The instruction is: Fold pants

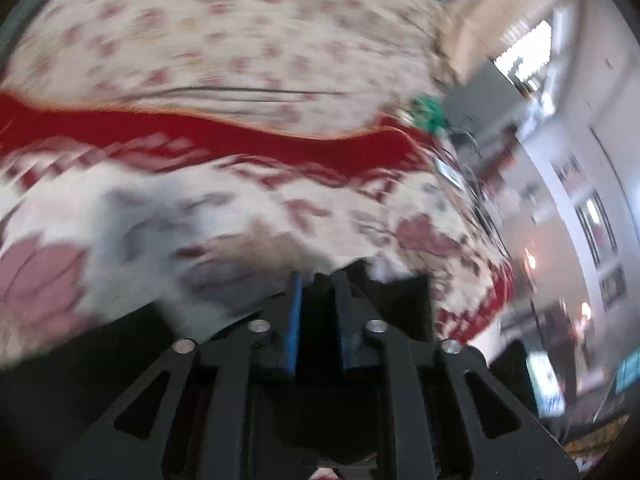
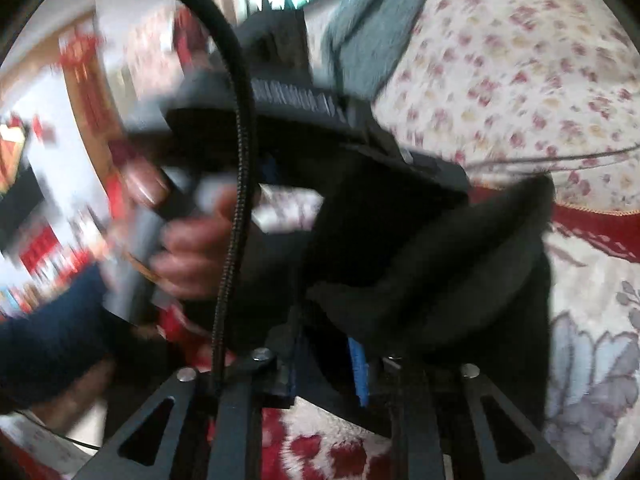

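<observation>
The pants [image 2: 420, 248] are black fabric. In the right wrist view they hang bunched in front of my right gripper [image 2: 326, 356], which is shut on them; its blue pads are partly hidden by the cloth. In the left wrist view my left gripper [image 1: 318, 280] is nearly closed, with black pants fabric [image 1: 396, 292] between and beside its blue pads [image 1: 294, 312], held above the bed. The left gripper [image 2: 288, 128] also shows in the right wrist view, held by the person's hand [image 2: 192, 248]. Both views are motion-blurred.
A bed with a floral white cover [image 1: 240, 40] and a red band [image 1: 248, 144] fills the left wrist view; it also shows in the right wrist view [image 2: 520, 80]. A grey-green cloth [image 2: 368, 32] lies at the far side. A black cable [image 2: 236, 160] crosses the right view. Room walls [image 1: 580, 160] are at right.
</observation>
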A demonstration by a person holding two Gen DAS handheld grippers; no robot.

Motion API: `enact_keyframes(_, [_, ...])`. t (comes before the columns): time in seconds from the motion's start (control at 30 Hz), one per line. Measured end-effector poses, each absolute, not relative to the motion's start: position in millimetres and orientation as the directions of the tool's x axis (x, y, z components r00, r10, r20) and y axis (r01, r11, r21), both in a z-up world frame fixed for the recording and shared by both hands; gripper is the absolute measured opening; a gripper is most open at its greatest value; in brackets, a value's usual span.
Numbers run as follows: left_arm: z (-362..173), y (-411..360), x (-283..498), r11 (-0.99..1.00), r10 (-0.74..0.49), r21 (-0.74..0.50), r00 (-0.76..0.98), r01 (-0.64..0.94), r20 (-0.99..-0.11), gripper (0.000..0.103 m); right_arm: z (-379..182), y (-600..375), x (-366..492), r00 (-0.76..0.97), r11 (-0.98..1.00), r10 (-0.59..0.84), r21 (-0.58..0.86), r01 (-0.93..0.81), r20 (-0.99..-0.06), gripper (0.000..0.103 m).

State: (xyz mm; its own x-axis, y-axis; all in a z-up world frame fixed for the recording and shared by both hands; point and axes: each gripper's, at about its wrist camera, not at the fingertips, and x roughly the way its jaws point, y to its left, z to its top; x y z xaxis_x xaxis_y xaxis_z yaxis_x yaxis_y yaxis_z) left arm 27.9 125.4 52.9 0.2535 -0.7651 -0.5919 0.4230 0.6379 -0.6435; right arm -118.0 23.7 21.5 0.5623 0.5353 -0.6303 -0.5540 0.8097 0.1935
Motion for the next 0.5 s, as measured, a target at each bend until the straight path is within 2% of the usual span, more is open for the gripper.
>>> enact_keyframes(0.03, [49.8,136.1,27.0,0.643,-0.763,-0.654,0.268,0.398,-0.588,0.034,17.7,33.8,-120.7,0.560,0.804,0.522,0.152,-0.575,-0.643,0.035])
enact_keyframes(0.07, [47.0,149.3,25.3,0.650,-0.760,-0.664,0.289,0.370,-0.582,0.035,17.6,42.4,-125.5,0.556,0.787,0.528,0.124,-0.605,-0.641,0.047])
enact_keyframes(0.1, [45.5,163.7,22.3,0.653,-0.757,-0.675,0.316,0.343,-0.572,0.035,17.9,48.6,-130.2,0.546,0.767,0.542,0.111,-0.632,-0.639,0.052])
enact_keyframes(0.27, [46.9,207.7,5.0,0.673,-0.728,-0.690,0.406,0.267,-0.553,0.037,24.3,49.3,-146.6,0.456,0.688,0.629,0.178,-0.703,-0.629,0.052])
enact_keyframes(0.33, [50.2,216.1,-4.6,0.686,-0.712,-0.682,0.430,0.253,-0.556,0.053,34.4,32.7,-156.0,0.479,0.692,0.651,0.202,-0.693,-0.589,0.052])
enact_keyframes(0.47, [56.4,226.8,-23.7,0.695,-0.694,-0.682,0.465,0.230,-0.550,0.056,55.1,-6.8,-168.3,0.576,0.759,0.624,0.234,-0.608,-0.529,0.052])
enact_keyframes(0.5, [58.5,229.0,-30.2,0.690,-0.695,-0.687,0.471,0.226,-0.543,0.060,58.5,-17.1,-166.1,0.603,0.784,0.599,0.231,-0.576,-0.527,0.052])
